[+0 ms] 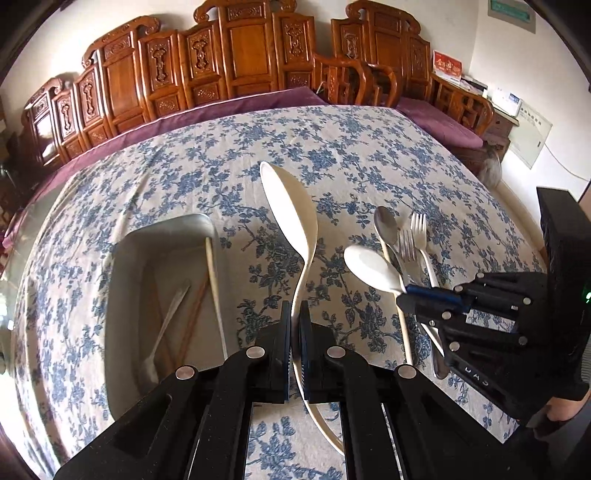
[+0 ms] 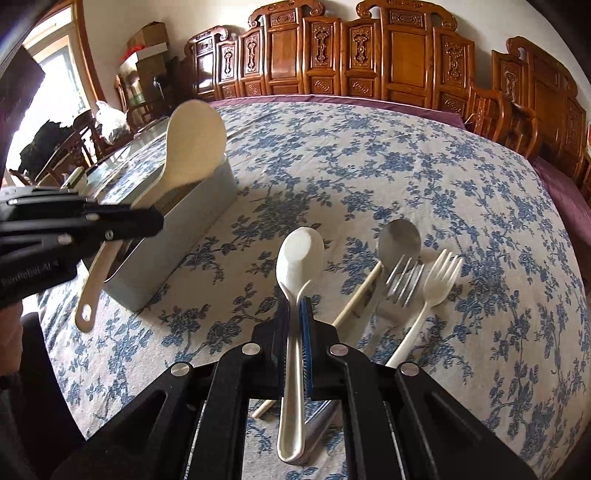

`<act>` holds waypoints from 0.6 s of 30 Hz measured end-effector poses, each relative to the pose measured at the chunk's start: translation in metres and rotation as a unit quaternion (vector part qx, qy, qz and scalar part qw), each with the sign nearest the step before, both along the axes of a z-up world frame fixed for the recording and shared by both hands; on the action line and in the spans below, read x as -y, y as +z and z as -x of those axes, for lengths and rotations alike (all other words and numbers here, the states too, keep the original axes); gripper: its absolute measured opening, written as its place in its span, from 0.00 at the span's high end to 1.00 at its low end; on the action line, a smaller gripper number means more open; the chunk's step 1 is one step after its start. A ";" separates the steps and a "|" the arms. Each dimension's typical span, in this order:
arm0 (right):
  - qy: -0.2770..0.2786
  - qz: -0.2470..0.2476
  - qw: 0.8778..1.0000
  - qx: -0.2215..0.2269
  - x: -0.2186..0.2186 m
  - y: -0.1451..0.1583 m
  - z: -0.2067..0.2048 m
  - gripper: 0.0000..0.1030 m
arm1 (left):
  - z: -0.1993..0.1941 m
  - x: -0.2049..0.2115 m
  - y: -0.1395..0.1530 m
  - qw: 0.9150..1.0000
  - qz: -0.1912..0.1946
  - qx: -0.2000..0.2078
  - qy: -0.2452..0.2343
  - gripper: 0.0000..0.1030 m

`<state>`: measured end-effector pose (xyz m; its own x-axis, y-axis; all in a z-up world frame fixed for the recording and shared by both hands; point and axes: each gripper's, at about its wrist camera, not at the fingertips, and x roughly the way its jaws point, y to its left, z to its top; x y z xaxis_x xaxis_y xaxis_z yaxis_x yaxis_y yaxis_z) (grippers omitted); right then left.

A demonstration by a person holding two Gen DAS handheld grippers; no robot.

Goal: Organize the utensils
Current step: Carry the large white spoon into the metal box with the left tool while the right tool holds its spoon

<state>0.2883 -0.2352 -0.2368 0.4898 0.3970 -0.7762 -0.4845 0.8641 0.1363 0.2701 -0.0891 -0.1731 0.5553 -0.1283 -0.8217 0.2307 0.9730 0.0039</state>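
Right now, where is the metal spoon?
In the right wrist view the metal spoon lies on the tablecloth, right of the white spoon in the right gripper, beside the metal fork.

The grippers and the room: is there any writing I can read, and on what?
"DAS", as best it reads, upside down: side of the right gripper.
"fromRobot.AI", roughly, first letters cut off: body of the left gripper.
Red card, green sign, white wall chart: too blurred.

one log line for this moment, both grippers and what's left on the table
left gripper: shut on rice paddle | right gripper: shut on white spoon | tray: chopsticks inside | tablecloth: metal spoon, metal fork, white fork
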 end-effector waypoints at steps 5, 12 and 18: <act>0.008 0.004 1.000 -0.003 -0.009 -0.002 0.004 0.92 | 0.001 -0.014 0.004 1.000 0.000 0.003 0.009 0.97; 0.013 0.006 1.000 -0.008 -0.014 -0.005 0.008 0.92 | -0.001 -0.039 0.004 1.000 -0.003 0.003 0.025 0.97; 0.017 0.004 1.000 -0.008 -0.019 -0.005 0.010 0.92 | -0.002 -0.059 0.005 0.999 -0.004 0.004 0.036 0.97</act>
<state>0.2781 -0.2160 -0.2422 0.4634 0.4073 -0.7870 -0.5107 0.8486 0.1385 0.2725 -0.0304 -0.1685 0.5691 -0.0806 -0.8183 0.1599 0.9870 0.0140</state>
